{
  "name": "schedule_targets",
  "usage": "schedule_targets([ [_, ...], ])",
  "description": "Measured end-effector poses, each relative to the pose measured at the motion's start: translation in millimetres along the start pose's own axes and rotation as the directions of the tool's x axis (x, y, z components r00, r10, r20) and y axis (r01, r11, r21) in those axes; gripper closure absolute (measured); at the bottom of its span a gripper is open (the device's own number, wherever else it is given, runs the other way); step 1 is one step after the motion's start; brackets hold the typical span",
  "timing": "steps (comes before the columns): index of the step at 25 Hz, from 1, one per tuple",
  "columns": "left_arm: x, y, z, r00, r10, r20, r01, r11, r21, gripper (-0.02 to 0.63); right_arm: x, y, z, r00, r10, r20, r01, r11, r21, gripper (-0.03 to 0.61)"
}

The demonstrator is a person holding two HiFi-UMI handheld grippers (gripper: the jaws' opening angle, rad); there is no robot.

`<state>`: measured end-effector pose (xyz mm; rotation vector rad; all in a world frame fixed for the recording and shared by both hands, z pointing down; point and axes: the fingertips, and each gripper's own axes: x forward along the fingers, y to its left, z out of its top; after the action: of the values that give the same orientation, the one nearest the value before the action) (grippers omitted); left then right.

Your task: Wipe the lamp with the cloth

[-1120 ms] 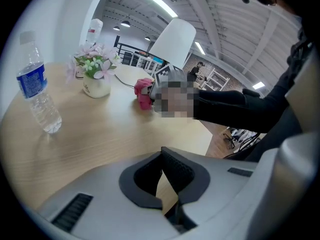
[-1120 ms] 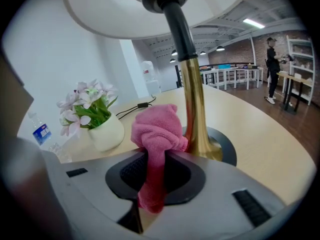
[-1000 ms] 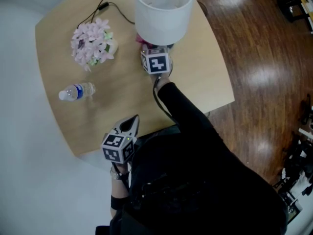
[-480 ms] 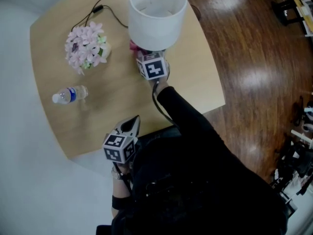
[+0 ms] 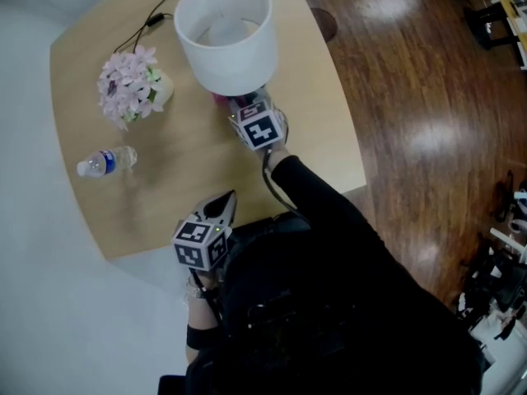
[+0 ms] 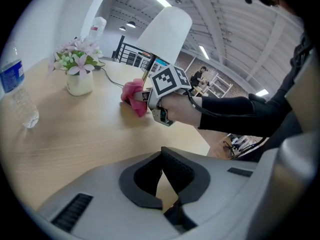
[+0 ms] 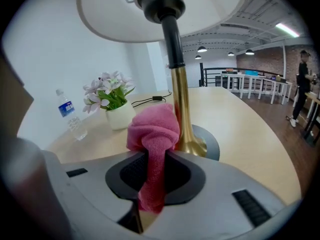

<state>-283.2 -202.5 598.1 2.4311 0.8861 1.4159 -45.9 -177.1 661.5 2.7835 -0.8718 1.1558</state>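
Two grippers, three views.

Head view: the lamp stands on the far half of the table. The right gripper reaches in under its near rim. The left gripper hangs at the table's near edge, well apart from the lamp.

Left gripper view: its jaws are pressed together with nothing between them, and the lamp lies straight ahead across the table, beyond the right gripper.

Right gripper view: the jaws stand narrowly apart, clamped on the pink cloth. Its bunched end appears to touch the upright brass stem just above the base (the stem rises dead ahead, a little right). The right hand is much the nearer, so the wipe is judged to run along that vertical stem.
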Motion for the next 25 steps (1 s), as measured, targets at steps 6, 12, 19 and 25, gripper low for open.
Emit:
schedule_targets([
  [6,28.2,-44.8,11.3,1.000,0.003,-0.023,-0.003,1.000,0.018,0.612,-18.4,-20.0,-11.8,0.996,0.081,-0.028,-0.082,0.996,-0.037,0.514],
  [12,74.3,-83.9,21.5,0.999,0.006,-0.047,-0.004,0.999,0.033,0.612,-19.9,-51.2,-13.2,0.986,0.157,-0.052,-0.159,0.987,-0.034,0.514],
  [19,115.3,-152.6,57.0,0.996,0.072,0.051,-0.067,0.994,-0.084,0.612,-28.4,-66.6,-6.8,0.948,0.274,-0.161,-0.299,0.941,-0.158,0.514],
  [25,119.6,-153.3,59.5,0.992,0.079,0.099,-0.066,0.989,-0.129,0.612,-13.5,-78.1,-4.3,0.944,0.245,-0.223,-0.293,0.931,-0.217,0.513],
])
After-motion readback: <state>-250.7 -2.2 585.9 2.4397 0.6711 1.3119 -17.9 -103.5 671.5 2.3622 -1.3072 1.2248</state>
